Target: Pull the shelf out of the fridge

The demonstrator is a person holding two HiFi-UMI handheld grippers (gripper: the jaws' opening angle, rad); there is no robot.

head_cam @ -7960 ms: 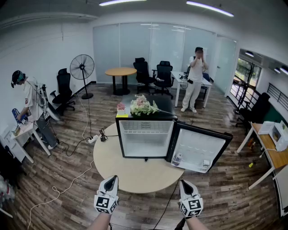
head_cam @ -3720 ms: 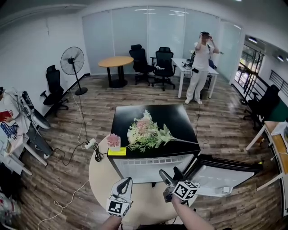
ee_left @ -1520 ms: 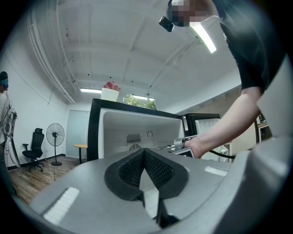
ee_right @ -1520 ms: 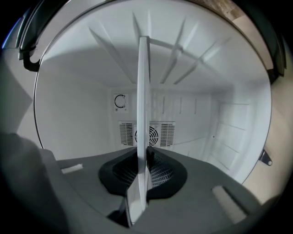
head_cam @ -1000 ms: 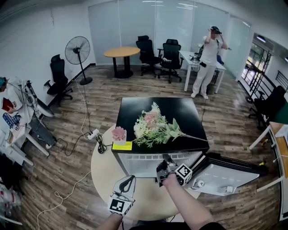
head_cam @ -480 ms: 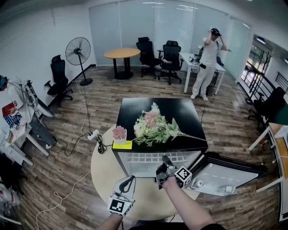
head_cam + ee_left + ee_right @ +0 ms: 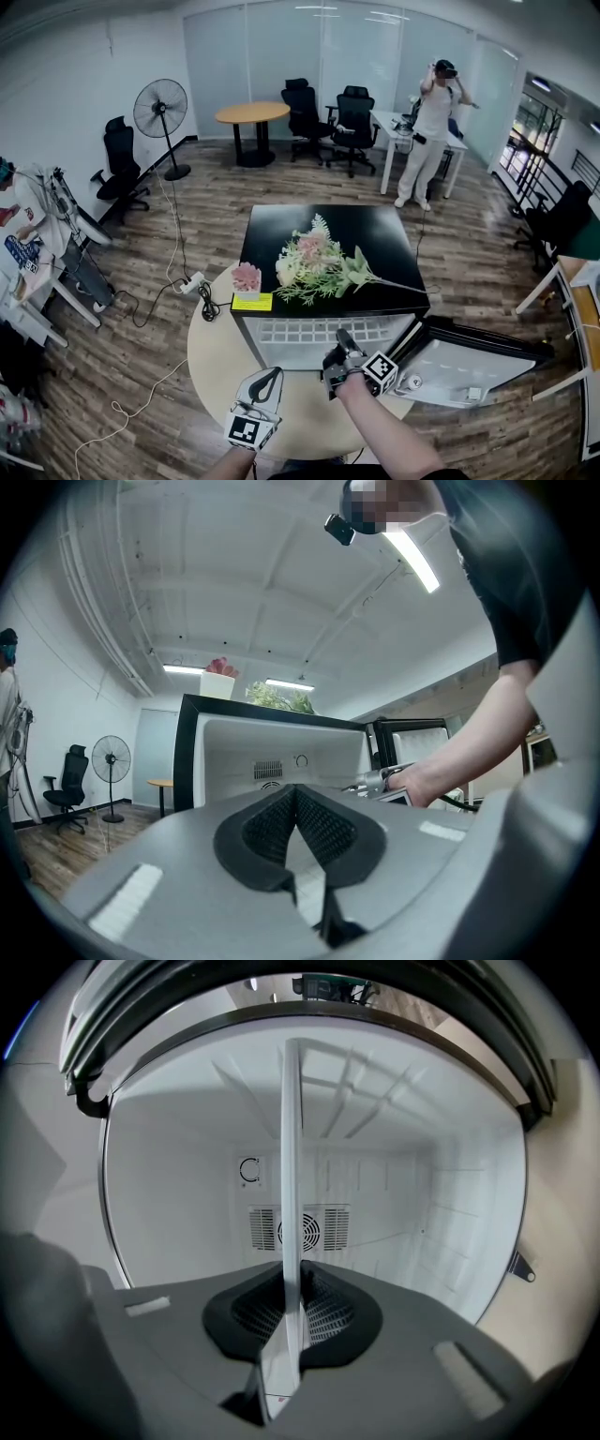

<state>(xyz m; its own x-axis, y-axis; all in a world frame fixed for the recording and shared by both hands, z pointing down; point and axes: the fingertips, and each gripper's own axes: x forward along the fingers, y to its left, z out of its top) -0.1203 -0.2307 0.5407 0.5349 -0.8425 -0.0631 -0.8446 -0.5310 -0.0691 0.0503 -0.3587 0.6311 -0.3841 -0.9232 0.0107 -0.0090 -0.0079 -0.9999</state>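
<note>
Head view shows a black fridge [image 7: 380,239] that stands on a round table [image 7: 214,349], with its door [image 7: 469,361] swung open to the right side. On the top of the fridge lie a bunch of flowers [image 7: 314,262], a small pink flower pot [image 7: 246,277] and a yellow note [image 7: 246,302] near the front left corner. Under the front edge of the top the white shelf [image 7: 300,330] is seen as a grid in the open mouth of the fridge. The right gripper [image 7: 341,339] reaches level to this front edge, and the forearm behind it comes from the bottom of the picture. The left gripper [image 7: 268,377] hangs lower and to the left, above the near part of the table, apart from the fridge.

In the right gripper view the right gripper [image 7: 292,1309] has its jaws closed on the thin front edge of the shelf [image 7: 292,1176]; the pads press on it from both sides. The shelf appears here as a narrow white strip that goes up from the jaws and into the white inside of the fridge, where a round fan grille [image 7: 302,1230] sits on the back wall.

In the left gripper view the left gripper [image 7: 296,795] has its pads together at the tips, and nothing is between them. Behind it are the open fridge [image 7: 192,752] and the person's other hand [image 7: 427,780].

Far in the room are a standing fan [image 7: 155,109] and a person [image 7: 427,131] beside a desk.
</note>
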